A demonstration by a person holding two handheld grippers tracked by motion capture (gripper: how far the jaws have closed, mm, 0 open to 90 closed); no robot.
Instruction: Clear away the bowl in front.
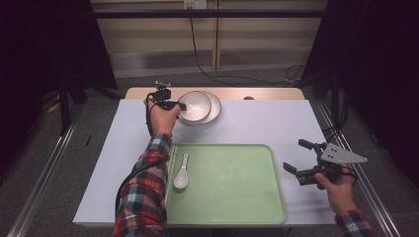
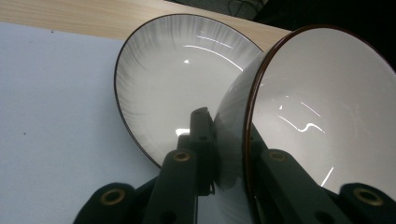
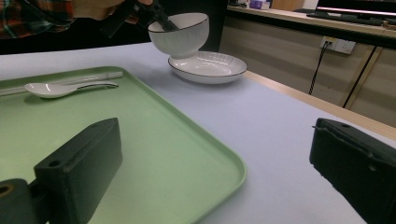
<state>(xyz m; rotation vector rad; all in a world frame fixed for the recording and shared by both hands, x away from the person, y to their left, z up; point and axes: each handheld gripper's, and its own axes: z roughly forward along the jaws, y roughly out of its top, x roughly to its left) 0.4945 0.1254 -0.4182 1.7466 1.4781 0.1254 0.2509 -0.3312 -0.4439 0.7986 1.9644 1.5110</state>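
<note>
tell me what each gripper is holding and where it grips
The left gripper pinches the white bowl by its rim, one jaw inside and one outside. The right gripper is open and holds nothing.

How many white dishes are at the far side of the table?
2: a bowl lifted by its rim in the left gripper, and a shallow plate on the table beneath it.
</note>
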